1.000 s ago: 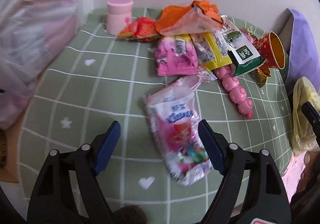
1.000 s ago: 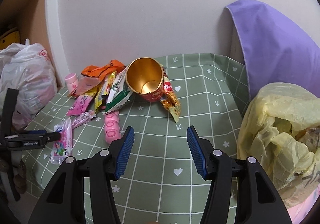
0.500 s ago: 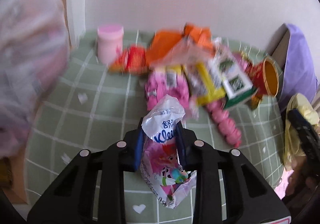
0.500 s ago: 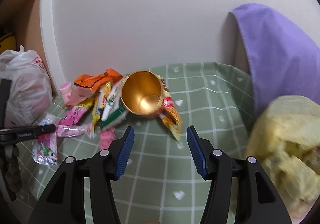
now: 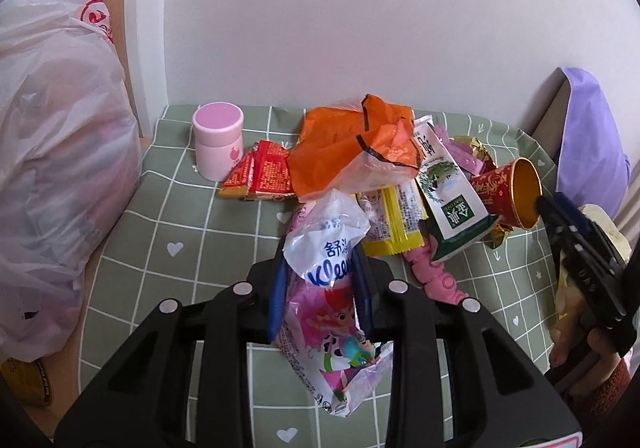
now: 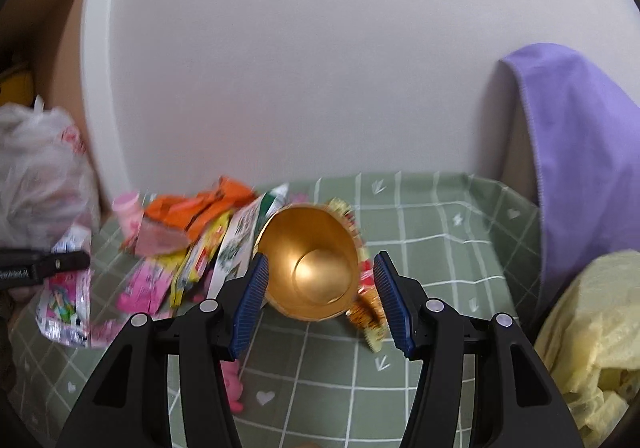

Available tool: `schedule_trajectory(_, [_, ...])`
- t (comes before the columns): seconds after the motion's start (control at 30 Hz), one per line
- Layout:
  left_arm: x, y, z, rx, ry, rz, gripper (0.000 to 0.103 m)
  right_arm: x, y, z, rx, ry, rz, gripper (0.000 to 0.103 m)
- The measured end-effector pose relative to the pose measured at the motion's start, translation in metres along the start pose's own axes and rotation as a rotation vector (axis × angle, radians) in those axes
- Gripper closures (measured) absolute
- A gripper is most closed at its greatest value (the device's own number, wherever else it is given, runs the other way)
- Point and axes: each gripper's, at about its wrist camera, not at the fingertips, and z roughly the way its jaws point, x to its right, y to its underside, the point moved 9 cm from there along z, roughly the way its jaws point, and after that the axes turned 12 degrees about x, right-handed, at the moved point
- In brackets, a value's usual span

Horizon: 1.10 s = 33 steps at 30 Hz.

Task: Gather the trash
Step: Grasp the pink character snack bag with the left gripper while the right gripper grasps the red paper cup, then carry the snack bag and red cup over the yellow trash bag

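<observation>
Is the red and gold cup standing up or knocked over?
Knocked over. The cup lies on its side on the tablecloth, its gold mouth facing the open right tool. It looks empty.

We see a tissue packet (image 5: pixel 332 312) lifted off the tabletop (image 5: pixel 180 224), a gold-lined red cup (image 6: pixel 310 272) on its side, and wrappers (image 5: pixel 352 152) piled behind.

A pink lidded jar (image 5: pixel 218 141) stands on the green checked tablecloth (image 5: pixel 168 224) near a purple cloth (image 6: pixel 580 152).
</observation>
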Motion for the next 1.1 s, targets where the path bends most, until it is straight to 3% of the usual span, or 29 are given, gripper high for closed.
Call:
schedule_trajectory(0.07, [0.0,-0.002,0.0,0.002,0.007,-0.009,0.076,0.008,0.001,0.005,-0.02,0.019,0.019,0.051])
schedule_trajectory(0.2, [0.01,-0.011,-0.004,0.031,0.031,0.009,0.076,0.012,0.009,0.028,-0.109,-0.011,0.03,0.078])
schedule_trajectory(0.33, [0.025,-0.023,-0.011,0.071,0.046,0.044,0.076,0.015,0.013,0.04,-0.177,-0.057,0.073,0.096])
schedule_trajectory(0.53, [0.062,-0.048,-0.032,0.178,0.078,0.113,0.076,0.025,-0.009,0.004,-0.126,-0.073,0.07,0.097])
schedule_trajectory(0.7, [0.105,-0.059,-0.046,0.225,0.137,0.152,0.076,0.053,-0.034,-0.047,-0.05,-0.029,0.071,0.097])
schedule_trajectory(0.9, [0.183,-0.071,-0.071,0.311,0.268,0.242,0.076,0.113,-0.067,-0.123,0.06,0.1,0.077,0.097])
schedule_trajectory(1.1, [0.263,-0.07,-0.071,0.303,0.435,0.266,0.076,0.181,-0.082,-0.2,0.129,0.291,0.062,0.097])
